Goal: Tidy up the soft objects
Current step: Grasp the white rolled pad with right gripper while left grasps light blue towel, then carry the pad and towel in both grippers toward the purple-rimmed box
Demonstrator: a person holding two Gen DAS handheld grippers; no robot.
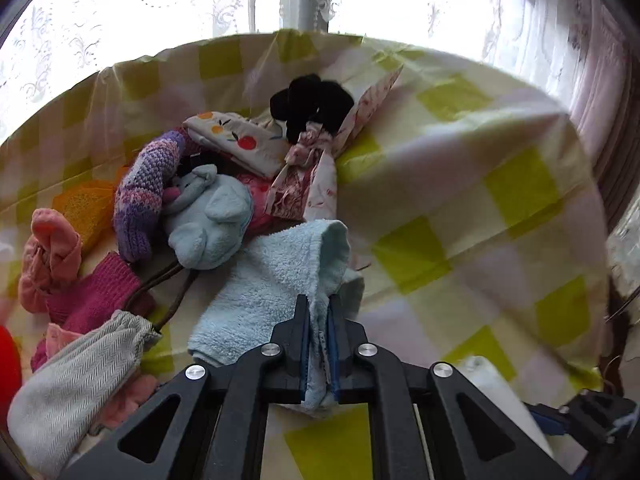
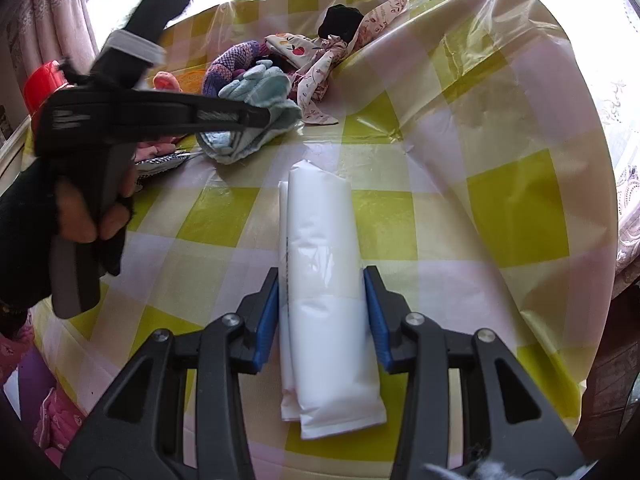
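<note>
The left gripper [image 1: 319, 320] is pinched tight on a fold of the light blue towel [image 1: 272, 280], which lies on the table [image 1: 460, 208] at the near end of the heap of soft things, on the left side. Terry cloth like this is light, limp and grippy; it will sag and trail from wherever it is held, so the pinch on a doubled edge looks sound, though a lift will likely drag the free end across the neighbours. The blue plush [image 1: 208, 220], purple knit [image 1: 144, 196], magenta knit [image 1: 96, 292], grey pouch [image 1: 76, 372] and its cord lie touching or just beside the towel, so the cord may snag. The right gripper [image 2: 322, 300] stands wide, jaws either side of the white roll [image 2: 324, 280] without visibly pressing it; the roll lies near the table's front edge, well apart from the heap. It looks like smooth plastic film, light and slippery, best squeezed across its middle where it is thickest. Open room is the checked cloth to the right of the heap and beyond the roll; the far edge under the window and the right edge fall away, and the cloth is creased there
</note>
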